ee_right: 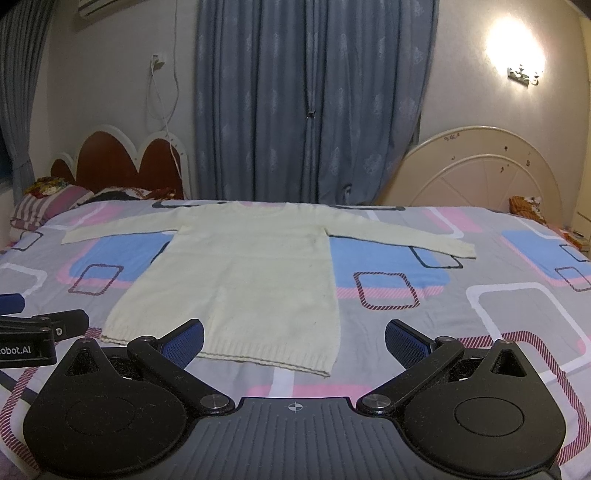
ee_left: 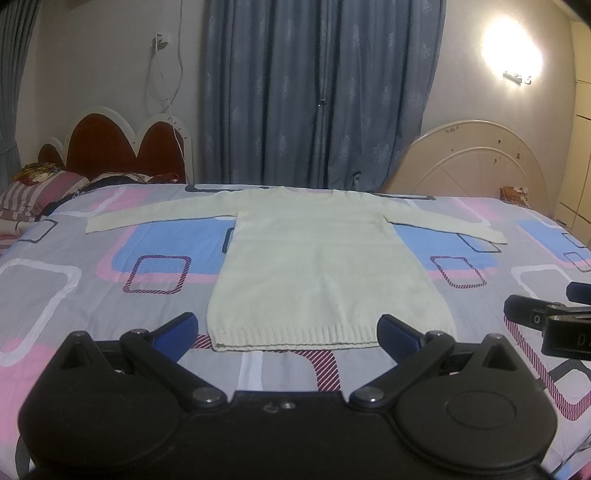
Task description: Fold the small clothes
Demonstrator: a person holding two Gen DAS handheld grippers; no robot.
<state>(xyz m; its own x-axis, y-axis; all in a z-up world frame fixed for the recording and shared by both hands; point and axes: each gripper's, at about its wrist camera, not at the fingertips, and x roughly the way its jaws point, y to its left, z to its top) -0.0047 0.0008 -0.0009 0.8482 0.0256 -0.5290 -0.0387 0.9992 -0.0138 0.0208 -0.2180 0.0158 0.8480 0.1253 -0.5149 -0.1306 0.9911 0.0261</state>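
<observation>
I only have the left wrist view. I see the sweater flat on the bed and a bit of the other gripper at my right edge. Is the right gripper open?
Observer: Yes. In the right wrist view the right gripper stands wide open with nothing between its fingers.
Operator: Where does it sit against the sweater?
Observer: Its left blue pad overlaps the sweater hem in that view, while the right pad is over bare bedsheet.
Operator: Anything up high that I miss?
Observer: A white air conditioner shows at the top left corner of the wall, outside your frame.
</observation>
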